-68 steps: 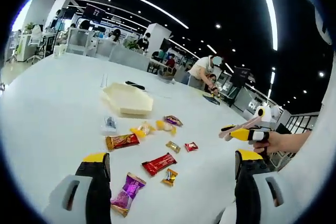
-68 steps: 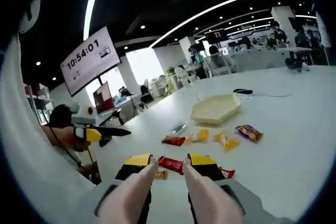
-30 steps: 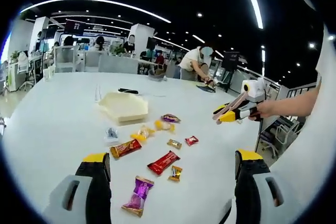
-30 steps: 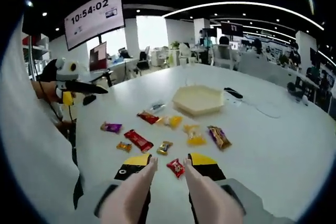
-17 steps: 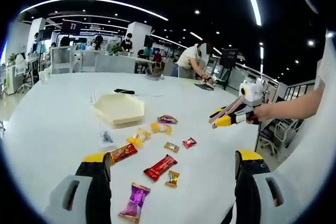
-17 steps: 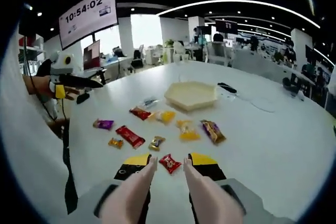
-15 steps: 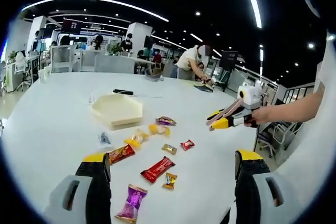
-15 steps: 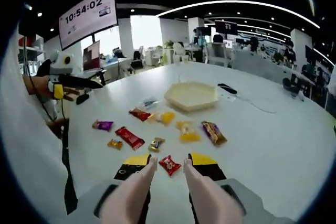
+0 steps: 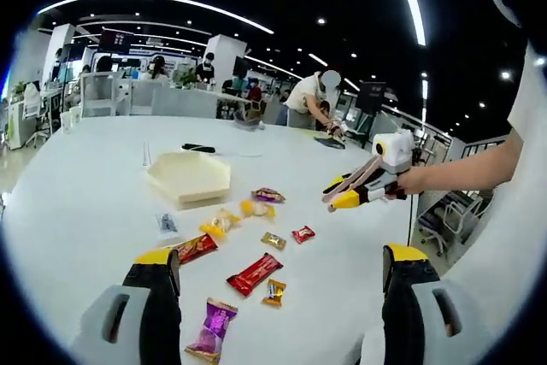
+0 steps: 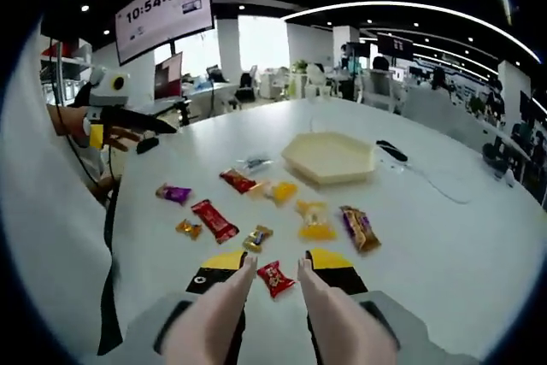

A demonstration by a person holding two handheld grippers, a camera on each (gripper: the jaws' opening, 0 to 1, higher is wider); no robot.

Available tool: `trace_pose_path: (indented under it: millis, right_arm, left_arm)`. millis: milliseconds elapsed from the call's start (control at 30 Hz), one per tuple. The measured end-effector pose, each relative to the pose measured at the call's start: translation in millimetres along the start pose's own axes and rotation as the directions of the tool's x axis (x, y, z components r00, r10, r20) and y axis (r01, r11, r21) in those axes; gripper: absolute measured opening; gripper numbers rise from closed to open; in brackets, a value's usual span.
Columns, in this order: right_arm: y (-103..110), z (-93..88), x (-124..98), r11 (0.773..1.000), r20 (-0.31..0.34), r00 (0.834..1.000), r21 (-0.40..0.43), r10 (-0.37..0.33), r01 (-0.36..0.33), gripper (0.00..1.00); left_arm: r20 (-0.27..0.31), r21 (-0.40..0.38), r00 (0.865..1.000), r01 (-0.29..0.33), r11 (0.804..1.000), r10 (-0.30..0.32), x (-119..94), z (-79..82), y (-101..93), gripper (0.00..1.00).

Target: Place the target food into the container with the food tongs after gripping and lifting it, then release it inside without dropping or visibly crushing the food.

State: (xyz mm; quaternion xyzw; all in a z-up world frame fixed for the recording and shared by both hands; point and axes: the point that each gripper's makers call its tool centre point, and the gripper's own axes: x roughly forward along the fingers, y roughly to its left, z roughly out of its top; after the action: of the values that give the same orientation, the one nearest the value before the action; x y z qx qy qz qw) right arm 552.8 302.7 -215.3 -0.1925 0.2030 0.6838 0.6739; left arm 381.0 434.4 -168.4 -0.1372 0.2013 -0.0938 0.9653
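The small red candy lies on the white table directly ahead of the right gripper, framed by the gap between the pink tong arms fixed to its jaws; the tips stand apart on either side of it and do not touch it. Half a second ago it sat a little higher between those tips, so the tongs have edged forward over it. In the left gripper view the same red candy rests beneath the right gripper, which has come lower and nearer the sweets than before.

The cream hexagonal container sits well beyond the candy, with a yellow packet, a brown-and-gold wrapped bar and a small gold candy in between. Further left lie a long red bar, a gold sweet, a purple packet and another red bar.

The left gripper has its jaws spread wide, holding nothing, above the purple packet and long red bar. From the right gripper view it hangs off the table's edge in a hand; whether it is open cannot be told from there. The wall clock display now reads 10:54:03, up from 10:54:02.
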Motion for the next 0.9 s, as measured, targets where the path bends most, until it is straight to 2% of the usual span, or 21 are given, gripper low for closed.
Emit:
trace_pose_path:
  millis: [167,267,367,500,633,733,900]
  right_arm:
    - [-6,1.6,-1,1.0,-0.013,1.0,-0.016,0.004,-0.004,0.26]
    - [-1,3.9,3,1.0,-0.014,1.0,-0.004,0.018,-0.018,0.26]
    - [7,-3.3,11,0.997,-0.057,0.997,-0.062,0.05,-0.053,0.26]
    - [11,-13.4,19,0.992,-0.096,0.993,-0.098,0.066,-0.075,0.26]
    - [11,-15.5,22,0.995,-0.097,0.993,-0.066,0.073,-0.08,0.26]
    - [15,-21.7,28,0.99,-0.123,0.988,-0.099,0.089,-0.101,0.26]
    - [19,-31.0,35,0.985,-0.15,0.984,-0.125,0.098,-0.117,0.25]
  left_arm:
    - [0.014,-0.005,1.0,-0.007,1.0,0.007,-1,-0.2,5.4,0.99]
    - [0.005,-0.008,1.0,-0.015,1.0,0.015,-2,-1.1,8.6,0.99]
    - [0.001,-0.002,1.0,-0.023,1.0,0.023,-4,-3.1,10.2,0.99]
    - [0.002,-0.008,1.0,-0.02,1.0,0.02,-2,-6.6,10.9,0.99]
    - [-0.01,-0.006,1.0,-0.019,1.0,0.019,-2,-5.8,10.5,0.99]
    - [0.004,-0.009,0.999,-0.039,0.999,0.039,-5,-2.3,12.5,0.99]
    - [0.014,-0.037,0.999,-0.05,0.998,0.05,-6,-5.3,14.5,0.99]
